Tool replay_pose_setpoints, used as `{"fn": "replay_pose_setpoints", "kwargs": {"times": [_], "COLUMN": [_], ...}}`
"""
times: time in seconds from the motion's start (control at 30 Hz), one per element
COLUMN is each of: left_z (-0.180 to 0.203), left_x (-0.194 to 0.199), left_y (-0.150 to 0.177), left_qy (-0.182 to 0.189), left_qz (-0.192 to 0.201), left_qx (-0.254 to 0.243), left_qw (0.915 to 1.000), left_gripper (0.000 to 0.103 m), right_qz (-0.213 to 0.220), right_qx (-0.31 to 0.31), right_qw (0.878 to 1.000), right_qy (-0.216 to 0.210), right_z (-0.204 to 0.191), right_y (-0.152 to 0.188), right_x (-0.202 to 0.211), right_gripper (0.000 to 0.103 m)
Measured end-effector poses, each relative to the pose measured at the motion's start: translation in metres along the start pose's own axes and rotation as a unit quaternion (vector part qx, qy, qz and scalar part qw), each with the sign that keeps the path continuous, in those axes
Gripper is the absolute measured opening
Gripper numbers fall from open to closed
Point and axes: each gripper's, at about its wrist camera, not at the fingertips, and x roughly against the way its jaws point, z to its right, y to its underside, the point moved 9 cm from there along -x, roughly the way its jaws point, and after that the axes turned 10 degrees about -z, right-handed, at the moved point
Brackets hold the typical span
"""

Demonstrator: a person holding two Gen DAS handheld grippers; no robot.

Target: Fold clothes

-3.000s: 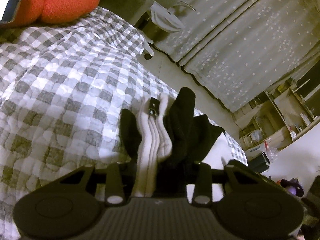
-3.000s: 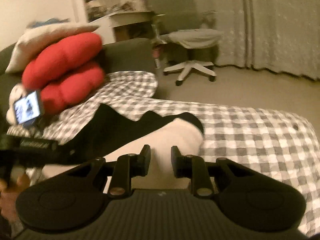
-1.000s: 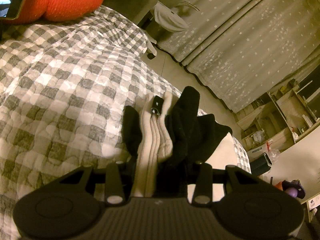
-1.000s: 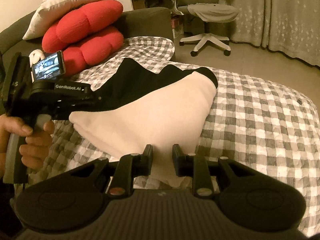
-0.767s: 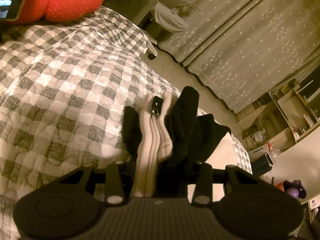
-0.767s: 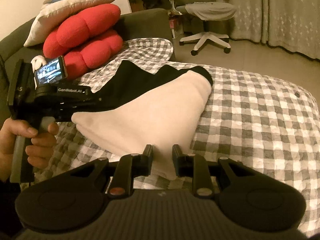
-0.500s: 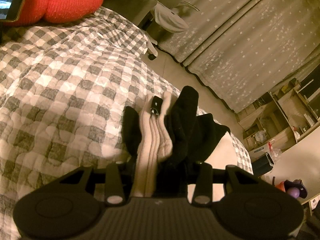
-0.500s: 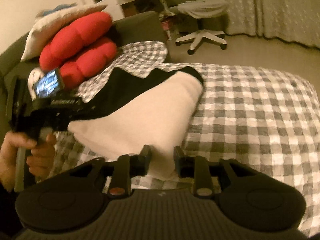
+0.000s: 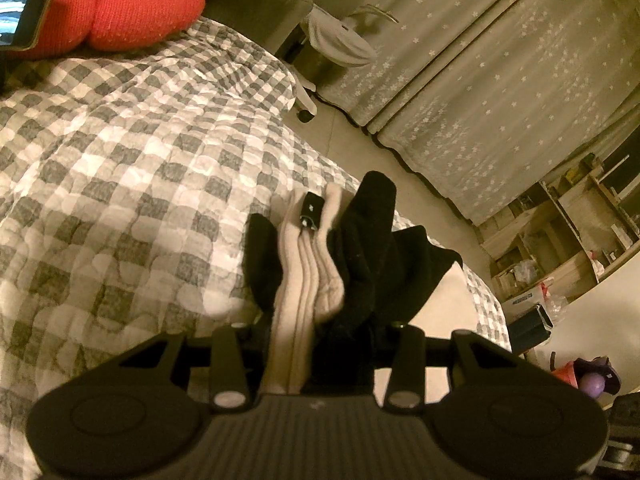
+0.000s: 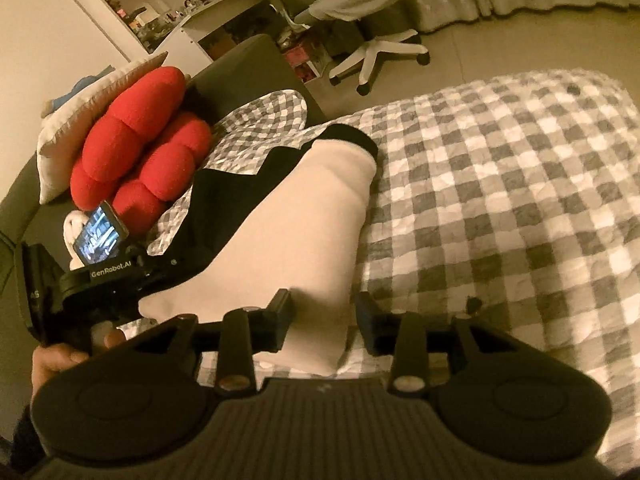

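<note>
Your left gripper (image 9: 316, 344) clamped on bunched cream-and-black garment (image 10: 288, 216), garment draped over checkered quilt (image 10: 500, 200), your right gripper (image 10: 323, 322) jaws opening, cream hem between them, pads clear, "GenRobot.AI" legible on left gripper body, hand (image 10: 56, 356) on its handle, red cushions (image 10: 136, 152) behind.

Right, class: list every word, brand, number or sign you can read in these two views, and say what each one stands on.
"GenRobot.AI": white lettering on the black body of the left gripper, seen from the right wrist.
Phone screen mounted on that gripper: picture too blurred to read.
Pale marks on its rear edge: unreadable.
Box by the shelves: print too small.
</note>
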Motion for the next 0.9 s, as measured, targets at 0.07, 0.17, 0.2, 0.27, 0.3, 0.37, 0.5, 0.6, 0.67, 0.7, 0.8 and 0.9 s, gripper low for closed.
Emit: {"fn": "replay_pose_setpoints", "kwargs": {"times": [0.07,0.17,0.2,0.27,0.3,0.37,0.5,0.6,0.67,0.7,0.8,0.9], "left_z": [0.0,0.0,0.0,0.0,0.0,0.0,0.0,0.0,0.001,0.001,0.001,0.001], "left_x": [0.0,0.0,0.001,0.001,0.001,0.001,0.001,0.001,0.001,0.0,0.0,0.0], "left_y": [0.0,0.0,0.0,0.0,0.001,0.001,0.001,0.002,0.002,0.002,0.002,0.002], "left_qy": [0.0,0.0,0.0,0.0,-0.001,-0.001,-0.002,-0.002,-0.003,-0.003,-0.003,-0.003], "left_qz": [0.0,-0.001,-0.001,-0.001,-0.001,0.0,0.0,0.001,0.001,0.001,0.001,0.001], "left_qx": [0.0,0.0,0.0,0.0,0.0,-0.001,-0.001,-0.001,-0.002,-0.002,-0.002,-0.002], "left_qw": [1.0,1.0,1.0,1.0,1.0,1.0,1.0,1.0,1.0,1.0,1.0,1.0], "left_gripper": [0.042,0.042,0.042,0.042,0.042,0.042,0.042,0.042,0.042,0.042,0.042,0.042], "right_qz": [-0.002,-0.004,-0.005,-0.005,-0.005,-0.005,-0.005,-0.005,-0.005,-0.004,-0.003,-0.001], "right_qx": [-0.01,-0.024,-0.027,-0.031,-0.032,-0.035,-0.038,-0.042,-0.046,-0.046,-0.044,-0.044], "right_qw": [1.0,1.0,1.0,0.999,0.999,0.999,0.999,0.999,0.999,0.999,0.999,0.999], "right_qy": [-0.005,-0.013,-0.015,-0.013,-0.012,-0.013,-0.012,-0.012,-0.015,-0.015,-0.014,-0.015], "right_z": [0.003,0.006,0.007,0.008,0.009,0.01,0.01,0.011,0.011,0.011,0.01,0.009], "right_y": [0.0,0.0,0.0,0.001,0.001,0.001,0.001,0.0,0.0,-0.001,-0.002,-0.004], "right_x": [-0.001,-0.001,-0.001,-0.001,-0.001,-0.001,-0.002,-0.004,-0.005,-0.006,-0.008,-0.009], "right_gripper": [0.044,0.046,0.046,0.049,0.049,0.05,0.051,0.053,0.053,0.054,0.054,0.055]}}
